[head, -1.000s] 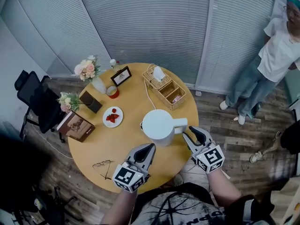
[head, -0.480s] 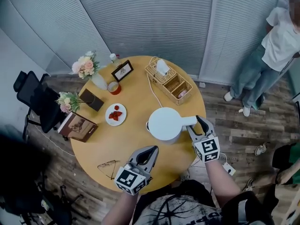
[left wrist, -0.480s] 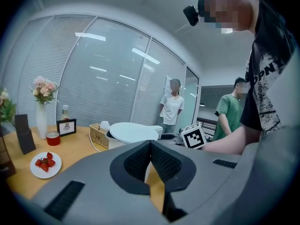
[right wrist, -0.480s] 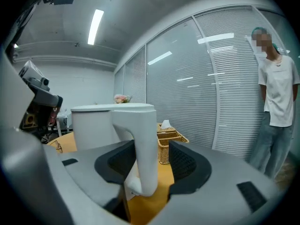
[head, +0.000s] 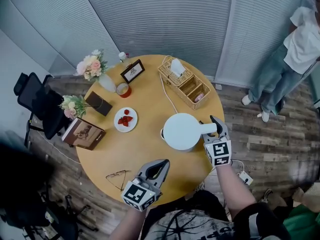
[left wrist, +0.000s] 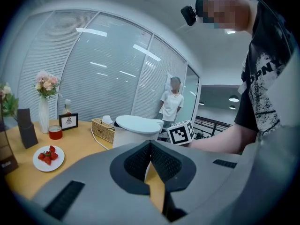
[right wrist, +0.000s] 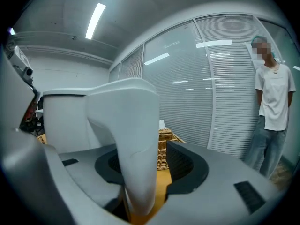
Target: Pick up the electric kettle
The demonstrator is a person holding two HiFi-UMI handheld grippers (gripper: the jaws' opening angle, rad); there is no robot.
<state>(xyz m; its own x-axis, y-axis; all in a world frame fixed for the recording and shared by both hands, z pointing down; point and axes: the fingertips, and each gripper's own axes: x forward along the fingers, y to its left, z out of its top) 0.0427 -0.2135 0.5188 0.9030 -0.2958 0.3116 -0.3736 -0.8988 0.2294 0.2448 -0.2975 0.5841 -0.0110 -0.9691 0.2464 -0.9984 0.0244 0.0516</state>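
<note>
White plastic electric kettle (head: 181,131) stands on the round wooden desk (head: 145,151), not yet lifted. Within the last second the right tool (right wrist: 152,172) has spread its jaws and slid forward; they now straddle the kettle's handle (right wrist: 131,139) unpinched, so closing should come next. Left tool (head: 164,162) waits, tips pressed together, empty.

Round table (head: 150,144) bears kettle (head: 181,131), basket (head: 186,82), plate (head: 125,120), glasses (head: 115,178), book (head: 82,133).

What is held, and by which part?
Nothing held. The kettle handle stands between the open jaws of the right gripper, ungripped; the left gripper is empty.
</note>
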